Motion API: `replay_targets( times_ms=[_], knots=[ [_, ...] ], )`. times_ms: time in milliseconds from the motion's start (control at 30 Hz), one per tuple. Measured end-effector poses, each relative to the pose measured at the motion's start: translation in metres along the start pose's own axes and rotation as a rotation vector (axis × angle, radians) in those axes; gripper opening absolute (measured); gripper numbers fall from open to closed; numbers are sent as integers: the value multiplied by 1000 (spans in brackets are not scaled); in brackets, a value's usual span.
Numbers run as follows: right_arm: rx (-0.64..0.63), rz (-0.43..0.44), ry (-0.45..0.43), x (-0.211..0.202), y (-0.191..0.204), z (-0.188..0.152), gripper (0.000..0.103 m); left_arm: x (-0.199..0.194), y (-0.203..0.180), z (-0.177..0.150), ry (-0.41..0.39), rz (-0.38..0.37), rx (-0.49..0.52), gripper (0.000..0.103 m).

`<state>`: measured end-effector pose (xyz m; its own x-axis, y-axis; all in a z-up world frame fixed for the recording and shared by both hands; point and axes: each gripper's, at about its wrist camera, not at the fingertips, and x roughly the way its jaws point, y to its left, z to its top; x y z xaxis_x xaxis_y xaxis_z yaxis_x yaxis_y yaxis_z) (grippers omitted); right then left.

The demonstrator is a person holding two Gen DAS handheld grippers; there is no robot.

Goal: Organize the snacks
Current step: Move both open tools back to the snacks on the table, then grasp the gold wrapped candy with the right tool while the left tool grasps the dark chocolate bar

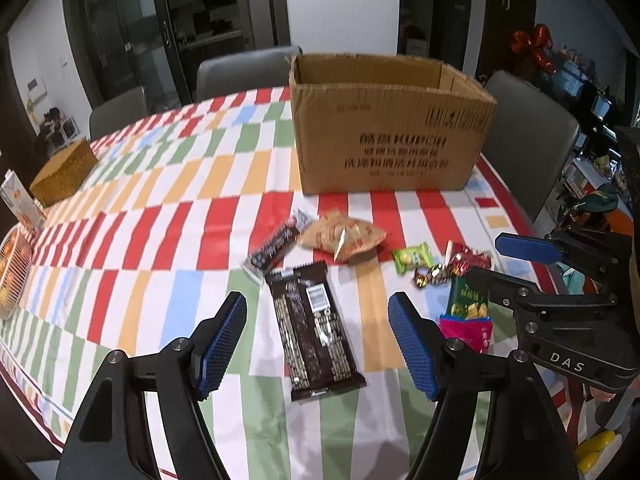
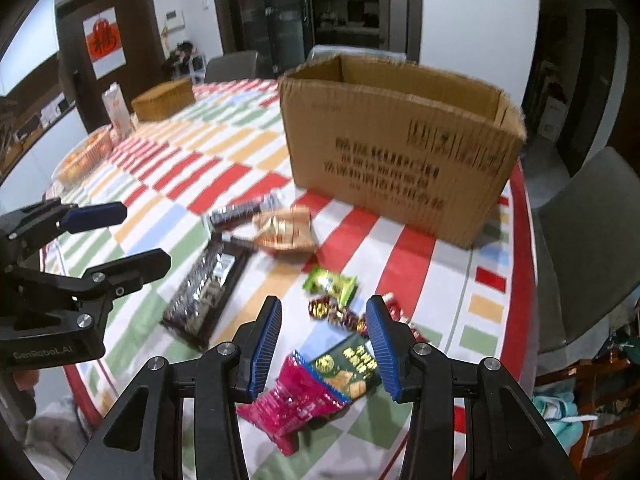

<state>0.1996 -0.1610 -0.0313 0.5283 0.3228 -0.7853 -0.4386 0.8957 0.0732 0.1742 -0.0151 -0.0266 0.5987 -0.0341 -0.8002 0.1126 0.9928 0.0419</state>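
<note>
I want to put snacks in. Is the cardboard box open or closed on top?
Open. The cardboard box stands upright with no flaps over its top; both wrist views show its inner walls. Its bottom is hidden.

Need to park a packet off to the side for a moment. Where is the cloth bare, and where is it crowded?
Bare: the wide stretch of tablecloth between the wicker box and the cardboard box, and the near strip left of the long dark packet. Crowded: in front of the cardboard box, from the tan bag to the small candies and green packet.
</note>
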Motion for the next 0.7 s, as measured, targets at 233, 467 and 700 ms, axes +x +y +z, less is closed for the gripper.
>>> replay_targets(
  times_ms=[233,467,700],
  knots=[
    [-18,19,90,29,-2,-7,45,24,3,-11,74,12,-14,73],
    [-56,19,163,54,-4,-6,45,50,6,-15,143,12,-21,73],
    [-132,-15,195,71,-1,-4,41,72,10,-18,191,17,-29,73]
  ],
)
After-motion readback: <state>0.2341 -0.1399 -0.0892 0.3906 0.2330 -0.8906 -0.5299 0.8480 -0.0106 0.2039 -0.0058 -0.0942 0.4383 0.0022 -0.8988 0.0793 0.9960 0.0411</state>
